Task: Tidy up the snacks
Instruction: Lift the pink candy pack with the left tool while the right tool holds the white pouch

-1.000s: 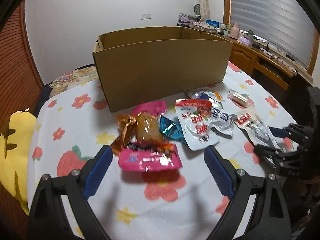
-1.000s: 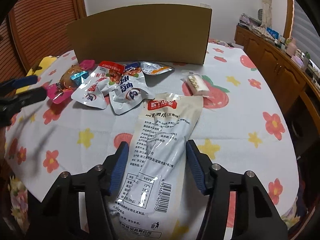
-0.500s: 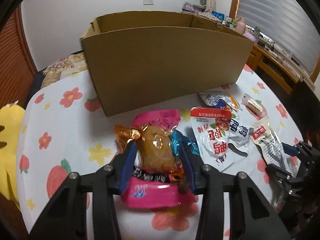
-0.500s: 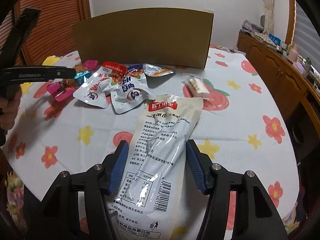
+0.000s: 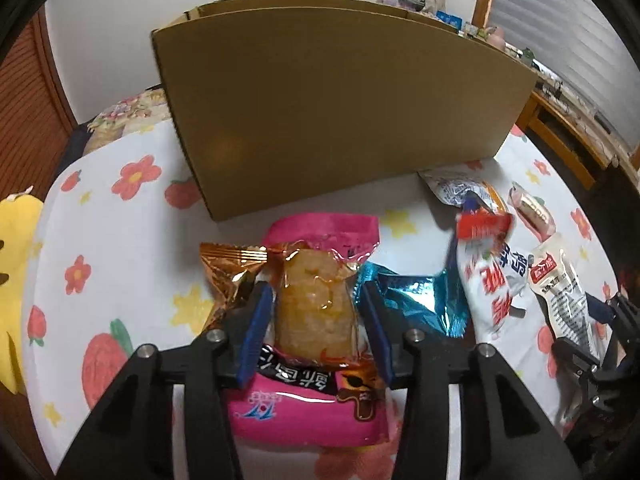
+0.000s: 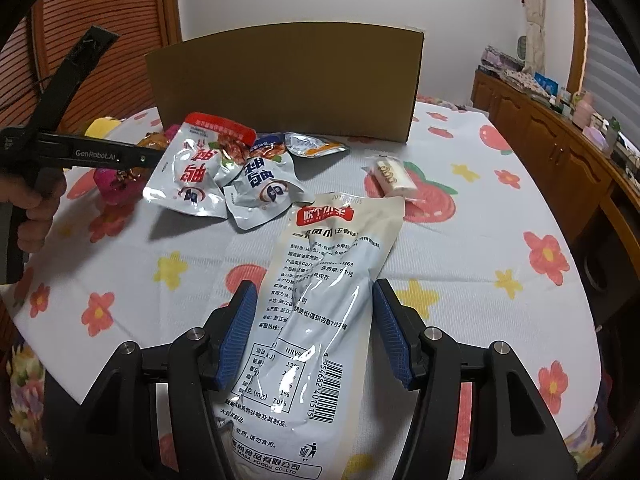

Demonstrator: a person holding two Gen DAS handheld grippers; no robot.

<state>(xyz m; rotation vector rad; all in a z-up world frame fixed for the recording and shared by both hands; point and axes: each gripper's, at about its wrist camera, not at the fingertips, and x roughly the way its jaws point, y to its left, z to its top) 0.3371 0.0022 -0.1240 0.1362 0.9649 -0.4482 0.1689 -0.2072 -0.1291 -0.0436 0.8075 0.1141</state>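
Left-wrist view first, read left to right: our left gripper (image 5: 316, 320) is clenched on the clear-wrapped golden snack (image 5: 314, 300), blue pads pressing its two flanks. The snack's long axis runs from six toward twelve o'clock, in line with the fingers, and it lies on top of a pink packet (image 5: 308, 416). An orange foil wrapper (image 5: 228, 268) juts out at nine o'clock and a teal foil wrapper (image 5: 416, 300) at three, both just beside the fingers, so we judge they may drag along when we lift. The cardboard box (image 5: 340, 112) stands at twelve o'clock, its near wall tall, with bare flowered tablecloth (image 5: 120, 240) between; the coming carry must rise over that rim.

Right-wrist view, left to right: a hand (image 6: 32, 200) holds the other tool at nine o'clock, the two white-and-red pouches (image 6: 192, 172) lie at eleven, and the long pale pouch (image 6: 320, 300) runs from six toward twelve between the fingers of our right gripper (image 6: 314, 332). Those pads flank it; we cannot tell whether they press it. A small white bar (image 6: 394, 176) sits at one o'clock. Room toward the box looks open above the pouches, and the left hand is nearer to it.
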